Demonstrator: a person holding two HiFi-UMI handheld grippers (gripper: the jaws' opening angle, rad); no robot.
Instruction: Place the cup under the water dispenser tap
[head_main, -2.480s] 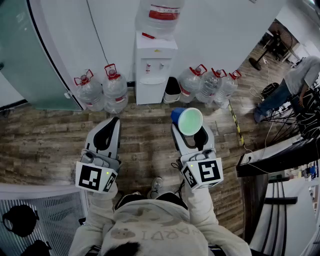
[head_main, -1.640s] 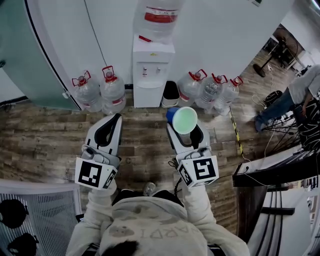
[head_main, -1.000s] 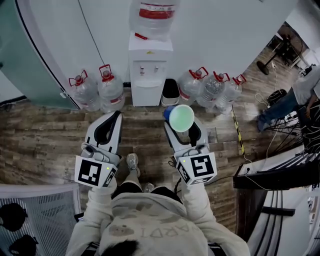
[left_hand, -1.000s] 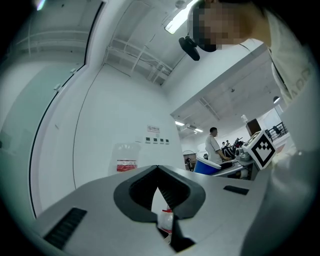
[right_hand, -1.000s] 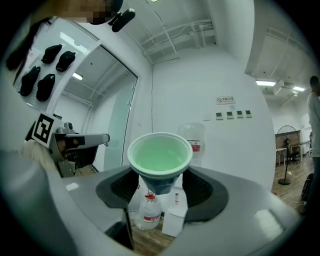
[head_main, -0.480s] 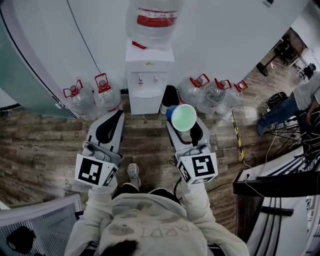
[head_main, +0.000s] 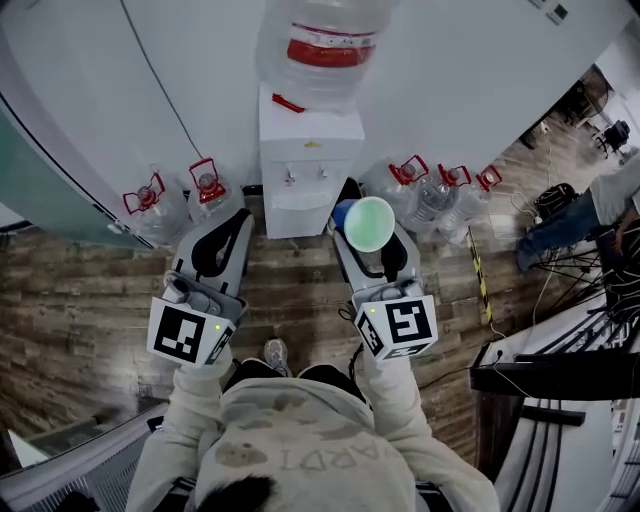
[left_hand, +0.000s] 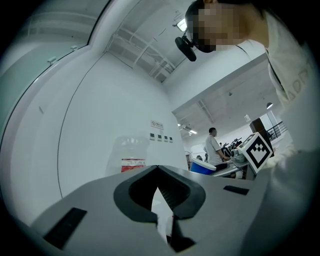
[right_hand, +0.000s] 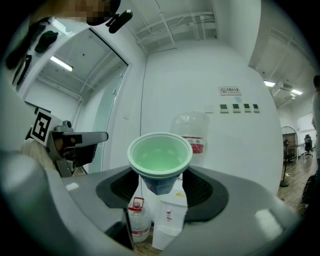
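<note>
The white water dispenser (head_main: 308, 160) stands against the wall with a large bottle (head_main: 325, 40) on top and its taps (head_main: 305, 175) above a recess. My right gripper (head_main: 366, 238) is shut on a cup (head_main: 369, 223), blue outside and green inside, held just right of the dispenser's front. In the right gripper view the cup (right_hand: 160, 155) stands upright between the jaws of the right gripper (right_hand: 160, 181), with the dispenser (right_hand: 170, 220) beyond it. My left gripper (head_main: 232, 225) is shut on nothing, left of the dispenser; the left gripper (left_hand: 158, 172) points up at the wall.
Spare water jugs (head_main: 205, 185) stand on the floor left of the dispenser and more jugs (head_main: 430, 190) on its right. A black bin (head_main: 348, 190) sits beside it. A person (head_main: 590, 195) stands far right near desks (head_main: 560, 370). A glass door (head_main: 40, 160) is at left.
The dispenser has come closer and larger in the head view as I walked toward it. Both grippers keep their pose, the cup still in the right one.
</note>
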